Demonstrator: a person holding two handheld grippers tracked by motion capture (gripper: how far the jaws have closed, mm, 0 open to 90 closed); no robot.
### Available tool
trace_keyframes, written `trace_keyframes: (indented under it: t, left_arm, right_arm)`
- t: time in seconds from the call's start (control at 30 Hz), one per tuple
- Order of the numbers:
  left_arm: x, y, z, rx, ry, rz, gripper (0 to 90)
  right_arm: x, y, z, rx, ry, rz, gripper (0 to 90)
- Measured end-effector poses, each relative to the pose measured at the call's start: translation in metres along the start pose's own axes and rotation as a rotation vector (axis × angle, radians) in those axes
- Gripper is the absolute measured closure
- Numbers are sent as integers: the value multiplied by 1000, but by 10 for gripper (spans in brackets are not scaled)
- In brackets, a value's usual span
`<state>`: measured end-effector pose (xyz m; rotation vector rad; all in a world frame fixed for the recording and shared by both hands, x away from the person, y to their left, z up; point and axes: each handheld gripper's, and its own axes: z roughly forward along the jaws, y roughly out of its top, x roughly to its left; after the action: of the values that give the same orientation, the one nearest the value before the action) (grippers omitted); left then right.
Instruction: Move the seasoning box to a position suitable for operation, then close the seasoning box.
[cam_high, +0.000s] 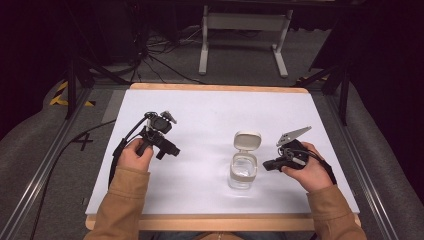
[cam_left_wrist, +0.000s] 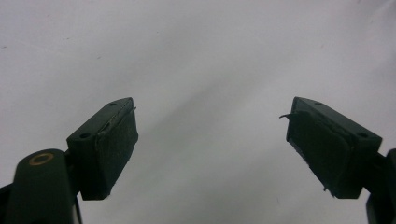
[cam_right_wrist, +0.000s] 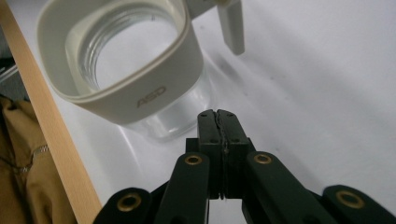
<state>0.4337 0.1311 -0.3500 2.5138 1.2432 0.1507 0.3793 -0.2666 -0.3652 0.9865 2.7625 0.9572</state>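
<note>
A clear glass jar with a white collar and a flipped-up white lid stands upright on the white table, right of centre. The jar looks empty in the right gripper view. My right gripper is just right of the jar, pointing at it, jaws pressed together on nothing. My left gripper is held at the table's left, well apart from the jar. Its two pads stand wide apart over bare table.
A wooden edge runs along the table's near side and shows beside the jar. Tan sleeves come in from the bottom. Behind the table stand a white frame and cables on the floor.
</note>
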Motion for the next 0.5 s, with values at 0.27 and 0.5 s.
trace_keyframes:
  t: [0.27, 0.5]
  left_arm:
    - [-2, -2, -2, -12, -2, -9, 166]
    - [0, -11, -4, -10, 10, -17, 166]
  right_arm:
    - [-1, 2, -13, -125, -25, 18, 900]
    - [-8, 6, -20, -238, -19, 28, 900]
